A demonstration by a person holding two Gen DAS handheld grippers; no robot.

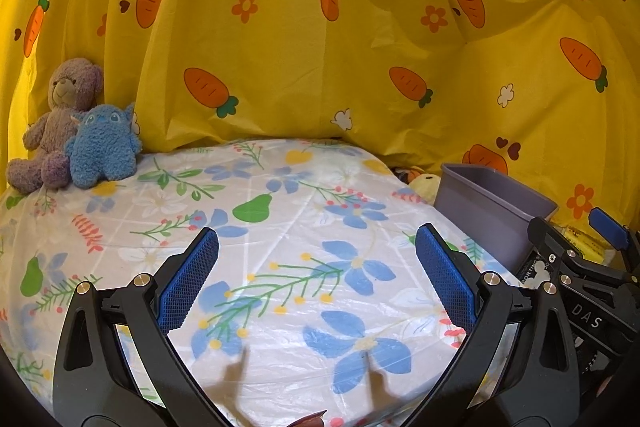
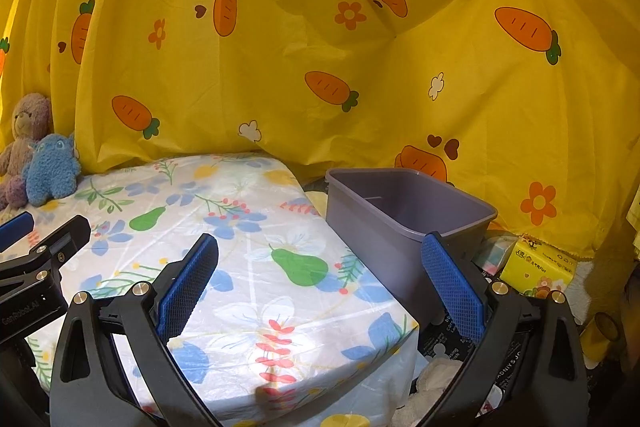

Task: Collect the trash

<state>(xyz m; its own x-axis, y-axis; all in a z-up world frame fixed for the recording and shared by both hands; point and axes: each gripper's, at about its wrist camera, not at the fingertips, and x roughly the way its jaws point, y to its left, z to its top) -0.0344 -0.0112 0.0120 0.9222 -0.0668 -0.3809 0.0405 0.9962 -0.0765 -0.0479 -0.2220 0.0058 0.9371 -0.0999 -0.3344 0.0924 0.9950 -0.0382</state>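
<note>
fingers (image 1: pixel 188 283) both pairs wide, empty | left gripper (image 1: pixel 316 279) reads "DAS" beside | bin (image 2: pixel 404 215) unlabelled

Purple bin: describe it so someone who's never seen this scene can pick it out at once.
Start at the table with the floral plastic cover, in front of the yellow carrot-print curtain. Just off the table's right edge stands the purple bin, a plain rectangular open-topped tub that looks empty. It is the only grey-purple hard container there; the yellow tissue pack to its right is soft and printed.
</note>
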